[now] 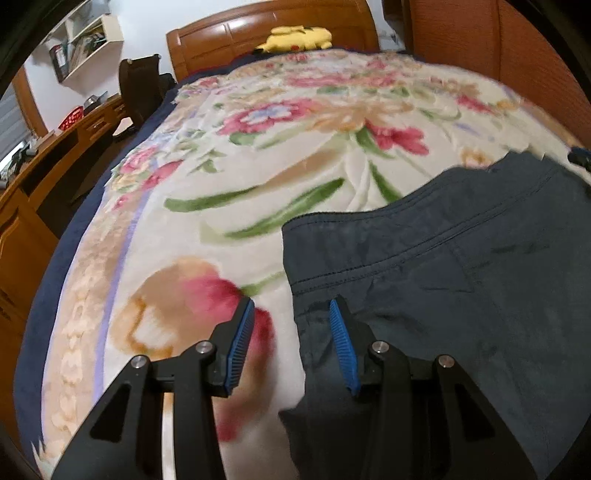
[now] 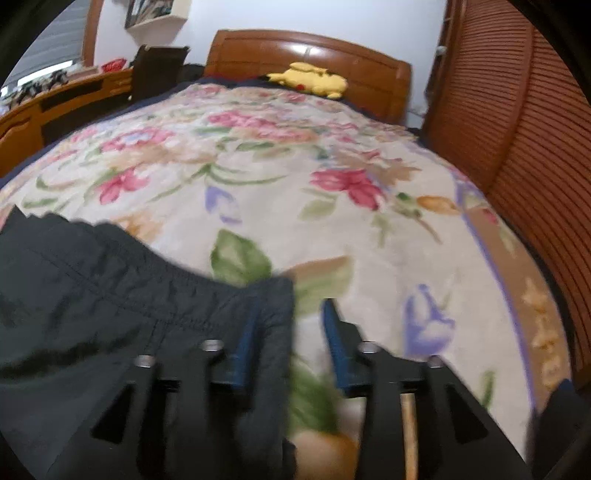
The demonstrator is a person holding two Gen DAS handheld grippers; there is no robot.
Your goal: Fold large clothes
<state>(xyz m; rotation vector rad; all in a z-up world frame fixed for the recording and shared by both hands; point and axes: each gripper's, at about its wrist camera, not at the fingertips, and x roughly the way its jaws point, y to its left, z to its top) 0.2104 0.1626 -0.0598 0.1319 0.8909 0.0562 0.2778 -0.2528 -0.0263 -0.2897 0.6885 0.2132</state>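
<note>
Floral bedspread [image 1: 303,177], dark trousers [image 1: 461,258] spread flat, left gripper [image 1: 291,310] and right gripper [image 2: 290,310] both released, straddling trouser edges

wooden headboard [image 2: 310,55], white wall [image 2: 295,16], louvered wardrobe doors [image 2: 517,110].

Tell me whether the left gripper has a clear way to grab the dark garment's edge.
Probably yes: the left gripper is open astride the edge of the dark garment, with nothing but the floral blanket around it.

Two wrist views, close above the bed [image 1: 258,155], facing its headboard [image 2: 306,55].
</note>
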